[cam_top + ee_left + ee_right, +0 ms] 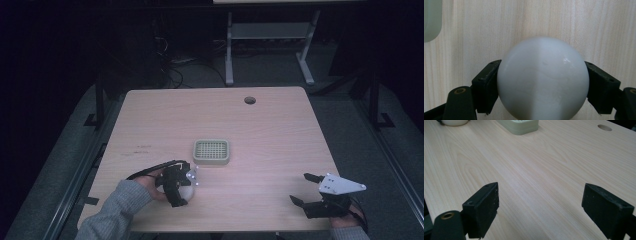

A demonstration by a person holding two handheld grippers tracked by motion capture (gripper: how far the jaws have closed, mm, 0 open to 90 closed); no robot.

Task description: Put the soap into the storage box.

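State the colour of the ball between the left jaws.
White; the ball shows best in the left gripper view.

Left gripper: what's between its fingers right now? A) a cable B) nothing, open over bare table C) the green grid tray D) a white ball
D: in the left gripper view the white ball sits pinched between both fingers of the left gripper.

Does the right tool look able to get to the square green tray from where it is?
Probably yes. The right tool is open and holds nothing, and bare table lies between it and the green tray. The left tool, shut on the white ball, sits off to the side.
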